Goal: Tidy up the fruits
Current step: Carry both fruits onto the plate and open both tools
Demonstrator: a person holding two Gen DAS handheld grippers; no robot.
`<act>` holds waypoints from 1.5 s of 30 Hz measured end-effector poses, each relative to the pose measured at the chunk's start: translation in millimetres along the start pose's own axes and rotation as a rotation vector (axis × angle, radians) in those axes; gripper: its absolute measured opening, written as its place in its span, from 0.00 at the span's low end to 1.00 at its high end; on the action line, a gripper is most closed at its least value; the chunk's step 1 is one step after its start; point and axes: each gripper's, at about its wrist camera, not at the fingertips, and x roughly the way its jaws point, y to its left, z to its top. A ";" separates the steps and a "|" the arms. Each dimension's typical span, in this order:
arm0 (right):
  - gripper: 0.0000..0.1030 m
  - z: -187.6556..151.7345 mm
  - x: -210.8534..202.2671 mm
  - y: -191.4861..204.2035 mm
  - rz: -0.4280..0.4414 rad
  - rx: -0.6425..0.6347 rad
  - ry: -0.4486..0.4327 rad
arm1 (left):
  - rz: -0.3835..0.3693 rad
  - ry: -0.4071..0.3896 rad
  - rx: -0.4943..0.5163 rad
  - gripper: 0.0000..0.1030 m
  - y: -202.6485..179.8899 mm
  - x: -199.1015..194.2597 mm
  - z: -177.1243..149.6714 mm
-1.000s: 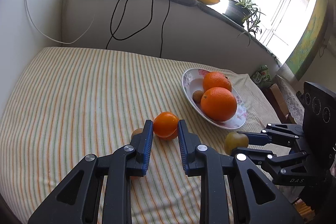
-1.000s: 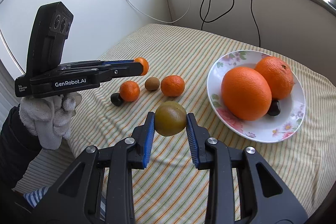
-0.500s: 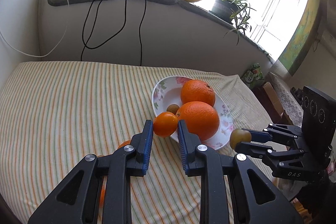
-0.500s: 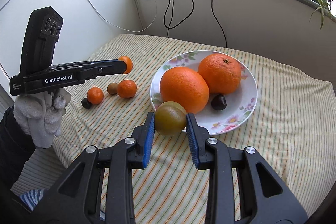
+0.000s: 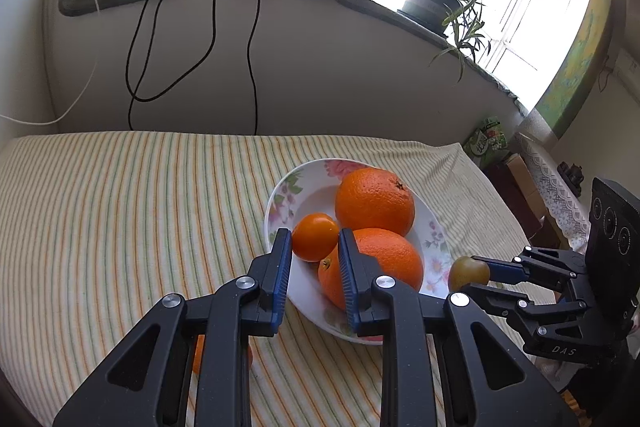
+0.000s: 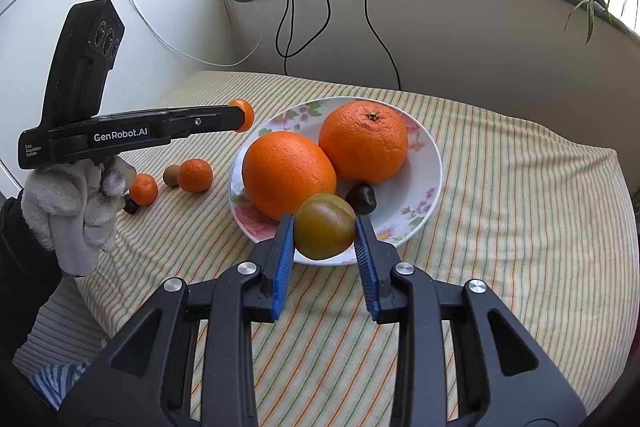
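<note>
The left black two-finger gripper [image 5: 313, 251] is clamping a small round orange tangerine [image 5: 315, 237] between its blue pads, holding it in the air over the near-left rim of the white floral ceramic plate [image 5: 280, 195]. The right black gripper [image 6: 324, 239] is gripping a round brownish-green fruit [image 6: 325, 226] the same way, hanging it just above the plate's near edge. Two large oranges [image 6: 288, 173] are sitting side by side on the plate, with a small dark chestnut-like fruit [image 6: 361, 199] lying just beside them. To the left of the plate, on the striped yellow-green tablecloth [image 6: 500, 195], two more small tangerines [image 6: 195, 175], a brown kiwi [image 6: 172, 175] and another dark fruit [image 6: 130, 205] are lying close together. A white-gloved hand [image 6: 76, 199] is holding the left gripper.
</note>
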 end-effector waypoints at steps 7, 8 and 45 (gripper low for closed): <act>0.30 2.9 8.5 -8.2 -0.004 0.006 0.003 | 0.020 0.014 0.029 0.21 -5.3 16.8 11.1; 0.30 3.2 9.6 -9.0 -0.005 0.005 0.003 | 0.023 0.014 0.032 0.21 -6.0 18.5 12.3; 0.52 8.7 22.8 -5.9 -0.044 -0.016 0.000 | 0.049 0.035 0.085 0.36 -19.5 38.3 18.9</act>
